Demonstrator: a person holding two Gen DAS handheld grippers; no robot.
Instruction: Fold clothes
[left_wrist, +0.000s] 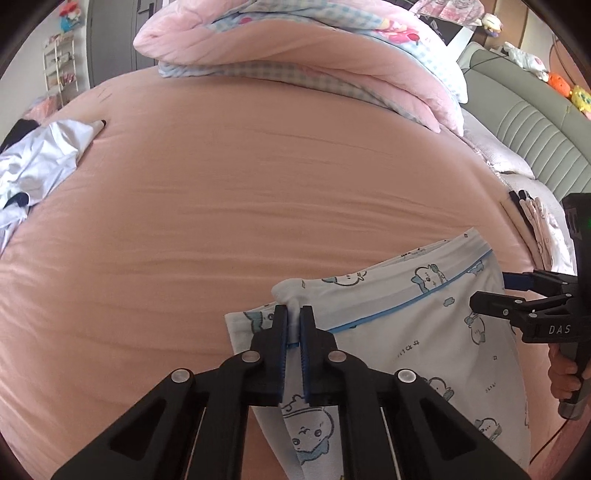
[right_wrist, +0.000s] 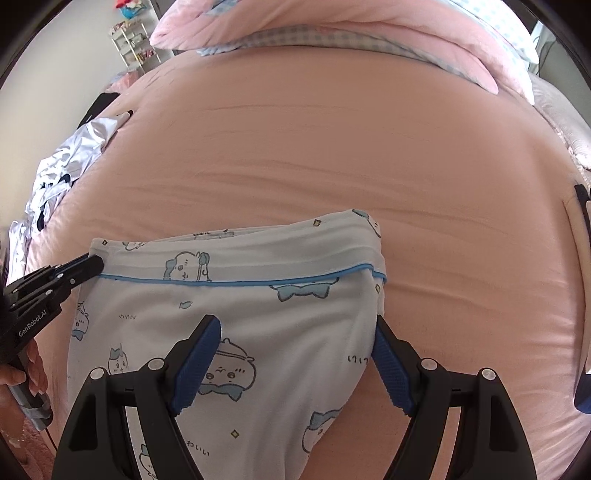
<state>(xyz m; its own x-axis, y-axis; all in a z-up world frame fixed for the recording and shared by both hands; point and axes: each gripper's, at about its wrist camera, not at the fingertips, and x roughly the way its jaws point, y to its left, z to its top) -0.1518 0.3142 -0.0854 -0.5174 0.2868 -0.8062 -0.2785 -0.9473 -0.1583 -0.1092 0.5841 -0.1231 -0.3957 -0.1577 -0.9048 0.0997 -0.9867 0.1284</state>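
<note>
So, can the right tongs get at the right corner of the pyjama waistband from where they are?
Probably yes. The right tongs stand open just short of the pyjama waistband, its right corner lying ahead on bare pink sheet with nothing over it. The left tongs are shut on the opposite corner, well clear.

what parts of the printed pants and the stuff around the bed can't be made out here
- White cartoon-print pants: lower legs cut off by the bottom edge in both wrist views, partly behind the open right gripper.
- Waistband corner: covered in the left wrist view by the left gripper, shut on it.
- Crumpled white garment: cut by the left edge.
- Plush toys on the grey headboard: too small.
</note>
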